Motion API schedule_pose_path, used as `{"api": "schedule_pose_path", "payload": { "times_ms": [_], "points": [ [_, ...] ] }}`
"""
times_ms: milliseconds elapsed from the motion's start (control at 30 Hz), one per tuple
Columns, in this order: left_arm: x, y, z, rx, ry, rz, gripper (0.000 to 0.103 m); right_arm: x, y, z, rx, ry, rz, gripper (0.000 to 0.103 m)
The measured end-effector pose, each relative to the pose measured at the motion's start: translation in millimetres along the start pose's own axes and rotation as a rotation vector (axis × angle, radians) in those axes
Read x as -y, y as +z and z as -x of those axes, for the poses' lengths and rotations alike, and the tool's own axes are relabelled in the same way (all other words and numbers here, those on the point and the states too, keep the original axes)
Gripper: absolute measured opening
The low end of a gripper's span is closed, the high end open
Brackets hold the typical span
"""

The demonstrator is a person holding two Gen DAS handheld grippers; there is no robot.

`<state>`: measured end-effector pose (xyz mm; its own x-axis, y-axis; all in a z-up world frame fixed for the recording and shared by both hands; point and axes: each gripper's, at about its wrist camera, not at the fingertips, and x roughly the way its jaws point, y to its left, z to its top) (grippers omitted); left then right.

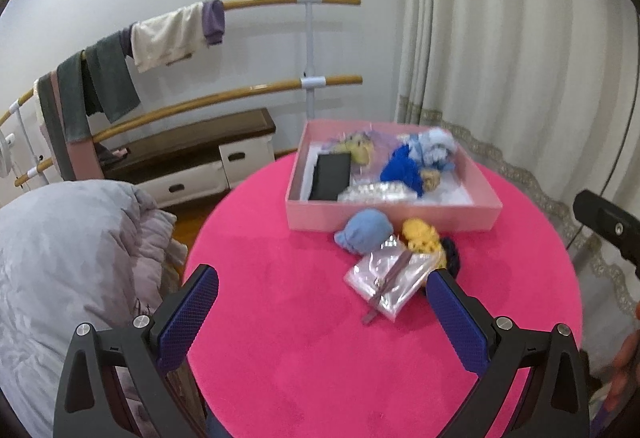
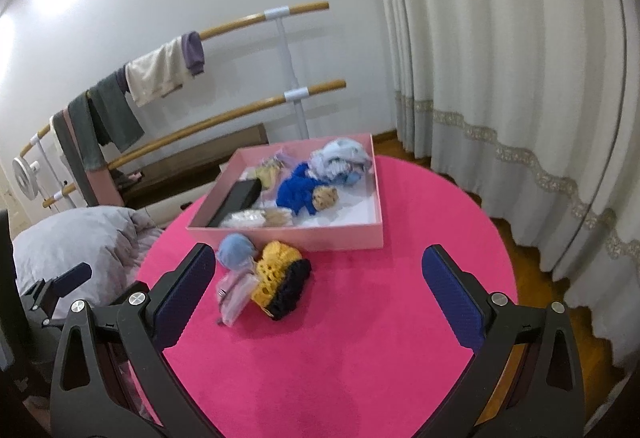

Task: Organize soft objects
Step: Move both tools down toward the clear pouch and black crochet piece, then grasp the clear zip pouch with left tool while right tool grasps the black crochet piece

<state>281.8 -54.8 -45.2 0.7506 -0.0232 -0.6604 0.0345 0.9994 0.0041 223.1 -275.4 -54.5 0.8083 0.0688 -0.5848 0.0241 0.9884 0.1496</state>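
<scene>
Left wrist view: blue ball, yellow knit and clear pouch are listed at frame centre on the bench, just before the pink box, ahead-right of the left hand-held gripper. Both grippers, the right hand-held gripper included, are spread wide, nothing held.

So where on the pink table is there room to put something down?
The table is bare between the two open claws, left claw and right claw, and along its right side beside the pink box. It is crowded in front of the box: the blue ball, yellow crochet piece and clear bag huddle together. The box is mostly full.
</scene>
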Motion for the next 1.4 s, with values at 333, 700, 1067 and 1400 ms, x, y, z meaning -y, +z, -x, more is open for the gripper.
{"api": "schedule_pose_path", "payload": {
  "times_ms": [333,700,1067,1400],
  "points": [
    [21.8,-14.2,-60.2,-0.075,-0.044,-0.101,0.103,17.8,-16.9,-43.6,-0.110,-0.002,-0.030,0.103],
    [43.2,-13.5,-151.9,-0.138,-0.022,-0.160,0.102,26.2,-26.4,-81.1,-0.190,0.001,-0.052,0.103],
    [8.1,0.9,-191.5,-0.217,-0.145,-0.060,0.062,22.6,-33.0,-111.5,-0.251,0.035,-0.049,0.103],
    [8.0,7.6,-203.2,-0.209,-0.147,-0.065,0.053,5.9,-43.8,-153.7,-0.337,0.055,-0.009,0.060]
  ]
}}
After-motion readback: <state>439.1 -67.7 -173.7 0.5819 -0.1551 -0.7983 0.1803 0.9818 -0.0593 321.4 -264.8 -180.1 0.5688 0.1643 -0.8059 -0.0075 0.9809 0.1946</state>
